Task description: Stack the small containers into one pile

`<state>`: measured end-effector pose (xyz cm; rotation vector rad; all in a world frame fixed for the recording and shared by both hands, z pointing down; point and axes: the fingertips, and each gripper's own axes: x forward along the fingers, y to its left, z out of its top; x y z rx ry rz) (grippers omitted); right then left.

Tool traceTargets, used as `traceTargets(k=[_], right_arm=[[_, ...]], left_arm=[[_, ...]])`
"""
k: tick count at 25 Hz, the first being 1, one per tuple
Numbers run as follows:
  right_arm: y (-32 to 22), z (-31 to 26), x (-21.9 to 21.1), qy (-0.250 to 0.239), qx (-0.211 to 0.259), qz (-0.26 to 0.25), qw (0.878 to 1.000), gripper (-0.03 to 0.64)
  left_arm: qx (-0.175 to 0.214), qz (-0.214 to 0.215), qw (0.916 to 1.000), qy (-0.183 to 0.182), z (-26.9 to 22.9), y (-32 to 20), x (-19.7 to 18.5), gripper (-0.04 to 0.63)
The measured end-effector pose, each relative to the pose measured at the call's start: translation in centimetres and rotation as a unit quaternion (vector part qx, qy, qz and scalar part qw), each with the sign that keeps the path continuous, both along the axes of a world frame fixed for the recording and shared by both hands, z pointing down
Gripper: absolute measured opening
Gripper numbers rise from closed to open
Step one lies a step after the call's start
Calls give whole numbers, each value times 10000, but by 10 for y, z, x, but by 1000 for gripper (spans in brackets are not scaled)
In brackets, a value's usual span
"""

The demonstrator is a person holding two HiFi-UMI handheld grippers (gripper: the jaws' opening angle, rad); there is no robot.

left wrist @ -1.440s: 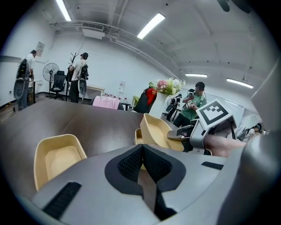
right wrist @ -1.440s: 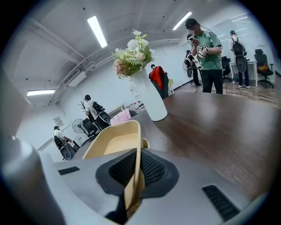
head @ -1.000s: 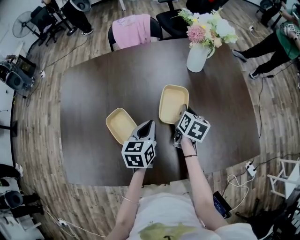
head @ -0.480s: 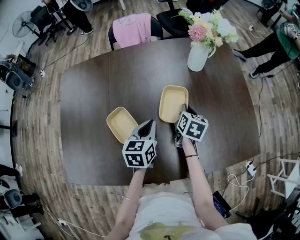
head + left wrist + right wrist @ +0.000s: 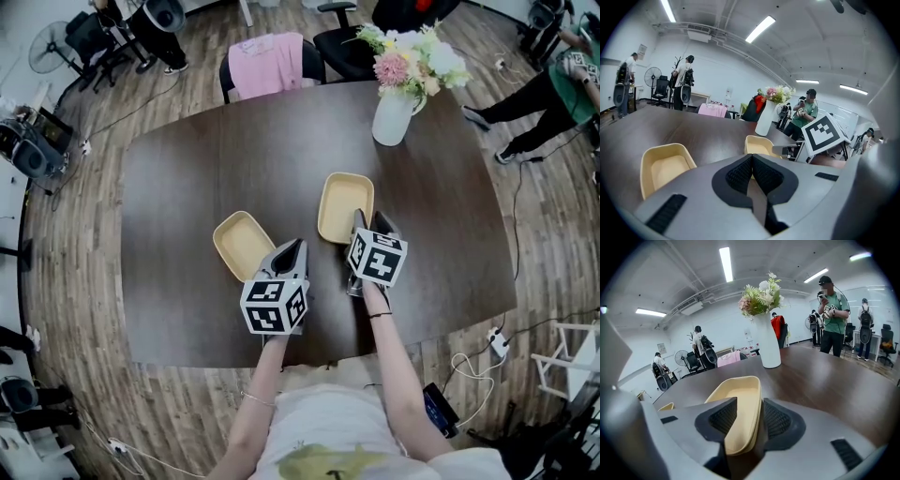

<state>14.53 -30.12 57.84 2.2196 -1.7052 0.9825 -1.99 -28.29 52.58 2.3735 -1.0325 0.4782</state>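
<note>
The near rim of the right-hand yellow container (image 5: 346,204), lying on the dark table (image 5: 187,178), is sitting between the right tongs (image 5: 360,221), whose jaws are opening away from it, while the left tongs (image 5: 298,246), pinched together and empty, are hovering just beside the second container (image 5: 239,246), both forearms (image 5: 265,375) reaching forward.

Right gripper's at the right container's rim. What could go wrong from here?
1. The right gripper is opening its jaws with the rim of the right container between them; pulling back askew may snag and drag it.
2. The left gripper is shut beside the left container; advancing like that could shove it.
</note>
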Motion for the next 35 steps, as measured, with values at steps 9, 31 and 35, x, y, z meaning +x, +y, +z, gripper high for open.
traceTargets(k=[9,31,35], right_arm=[[12,-25,-13,238,293,-483,9981,95],[19,-59,-124,-256,805,-2637,9609,21],[18,-56,-147,-362,771,-2936,9521,21]], left_arm=[[177,-387,9991,28,-16,16,-10,25],[436,-1914,9805,-15,-30,61,-80,25],[407,-2124,9763,-52,-29,62,-97,25]])
